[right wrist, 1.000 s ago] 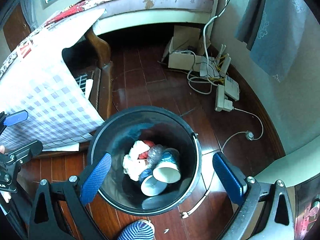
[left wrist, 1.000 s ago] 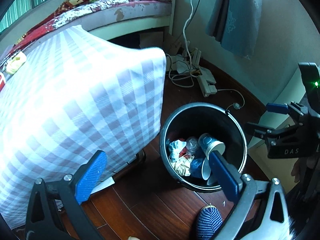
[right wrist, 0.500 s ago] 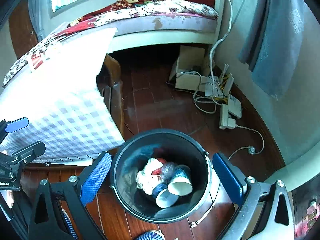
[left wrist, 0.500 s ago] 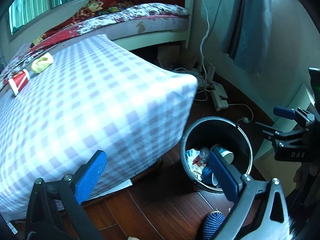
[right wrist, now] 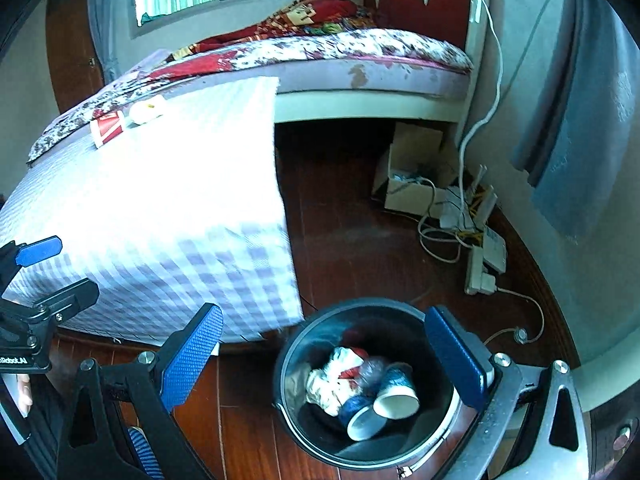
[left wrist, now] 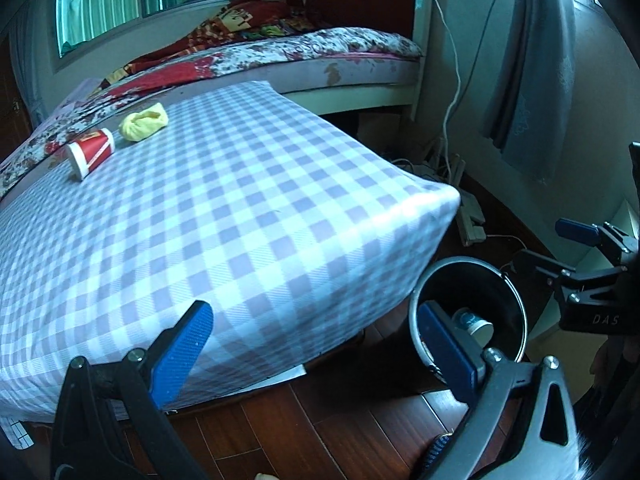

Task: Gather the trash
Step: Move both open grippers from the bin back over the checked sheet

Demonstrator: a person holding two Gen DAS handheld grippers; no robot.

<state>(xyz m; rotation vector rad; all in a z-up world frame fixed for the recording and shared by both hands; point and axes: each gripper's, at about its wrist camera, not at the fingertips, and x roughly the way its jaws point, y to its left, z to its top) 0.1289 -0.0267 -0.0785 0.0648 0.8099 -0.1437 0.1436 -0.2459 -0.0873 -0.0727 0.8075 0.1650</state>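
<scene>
Over the last second both cameras have been raised and tilted up from the bin (right wrist: 368,384), so that the checked table (left wrist: 224,216) is now seen from above in the left wrist view. A red cup (left wrist: 90,153) and a yellow wad (left wrist: 144,122) have come into sight at about 10 o'clock in that view, lying just beside each other near the table's far edge. In the right wrist view the same cup (right wrist: 107,128) is seen at about 10 o'clock, the wad beside it washed out by glare.

The left gripper (left wrist: 308,352) is held wide and empty, as is the right gripper (right wrist: 324,356); nothing is carried by either. The bin is stood on the floor at the table's near corner, at 5 o'clock in the left view, with cups and crumpled wrappers already inside.

It is judged that one drop has been finished and that the cup and wad are left to be fetched, a reach across the table being needed.
</scene>
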